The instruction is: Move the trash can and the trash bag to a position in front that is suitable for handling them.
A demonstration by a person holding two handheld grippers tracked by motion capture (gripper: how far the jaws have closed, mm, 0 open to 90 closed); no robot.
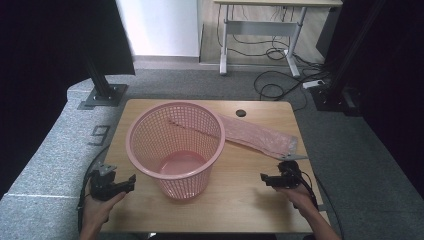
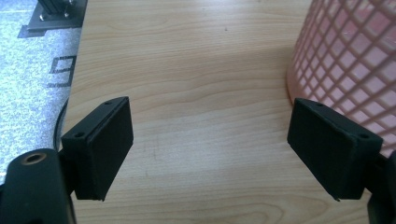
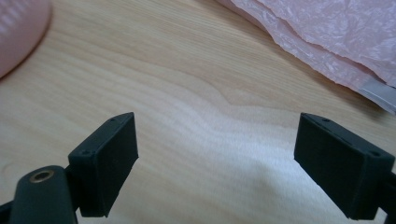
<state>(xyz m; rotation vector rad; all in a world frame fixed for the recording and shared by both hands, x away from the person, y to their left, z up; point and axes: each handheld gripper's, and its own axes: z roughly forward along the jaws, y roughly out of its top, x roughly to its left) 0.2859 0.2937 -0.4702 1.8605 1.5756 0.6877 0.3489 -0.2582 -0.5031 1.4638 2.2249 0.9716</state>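
At the left edge of the wooden table (image 1: 250,200), a hand (image 1: 97,212) is holding the left gripper (image 1: 131,181) low over the wood, its jaws standing wide apart with nothing between them. In the left gripper view the gripper (image 2: 210,149) is pointing along the bare tabletop, with the basket's lattice wall just beside its right-hand jaw. The pink basket (image 1: 175,145) is standing upright near the middle of the table, between the two grippers. A pink plastic bag (image 1: 260,136) is lying flat behind and to the right of it, one end tucked behind the basket's rim. The right gripper (image 1: 264,178) is hovering near the table's right edge, just in front of the bag's near end, jaws spread and empty
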